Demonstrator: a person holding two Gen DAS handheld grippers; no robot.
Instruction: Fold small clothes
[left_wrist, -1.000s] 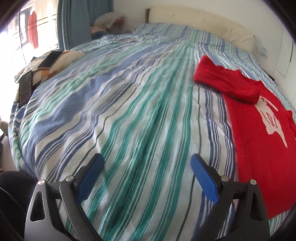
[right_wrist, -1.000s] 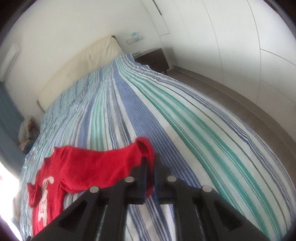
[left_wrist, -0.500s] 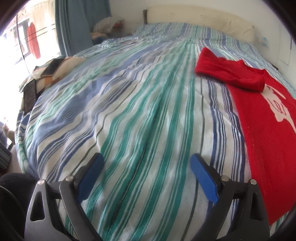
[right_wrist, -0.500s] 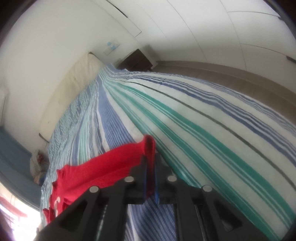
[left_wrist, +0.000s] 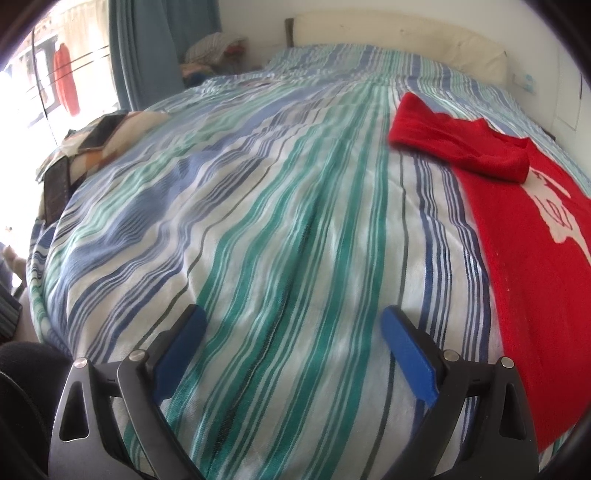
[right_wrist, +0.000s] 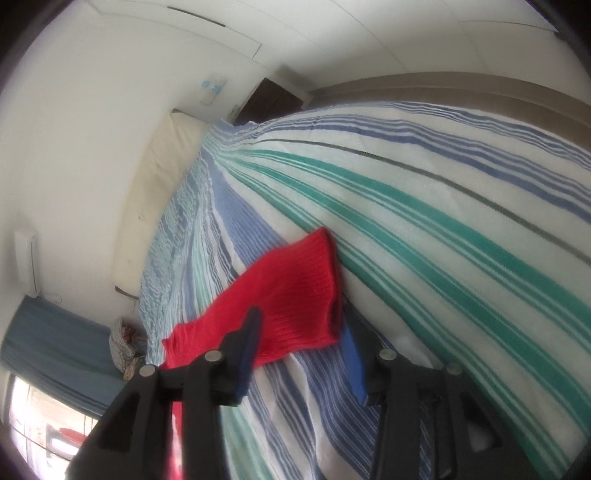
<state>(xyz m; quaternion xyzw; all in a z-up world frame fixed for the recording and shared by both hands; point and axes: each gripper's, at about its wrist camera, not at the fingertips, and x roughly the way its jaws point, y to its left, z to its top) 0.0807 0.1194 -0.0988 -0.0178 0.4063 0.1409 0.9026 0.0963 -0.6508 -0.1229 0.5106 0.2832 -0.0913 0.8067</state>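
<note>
A red sweater (left_wrist: 535, 258) with a white figure lies flat on the striped bedcover (left_wrist: 280, 206), at the right in the left wrist view. One sleeve (left_wrist: 454, 144) is folded across its top. My left gripper (left_wrist: 291, 315) hovers open over bare bedcover to the sweater's left, with nothing between its blue pads. In the right wrist view the other red sleeve (right_wrist: 291, 280) rests on the bed, its ribbed cuff between the jaws of my right gripper (right_wrist: 299, 325). Those jaws are opening and the pads stand apart from the cloth.
A patterned cushion (left_wrist: 144, 120) with a phone (left_wrist: 103, 129) and a dark tablet (left_wrist: 55, 188) sits at the bed's left edge. A cream headboard pad (left_wrist: 406, 40), blue curtain (left_wrist: 155, 48) and clothes pile (left_wrist: 214, 51) lie beyond. A dark nightstand (right_wrist: 273, 99) stands by the white wall.
The right gripper rolled and sank toward the bed, then its jaws parted from the sleeve cuff they were shut on. The left gripper stayed open and barely moved.
</note>
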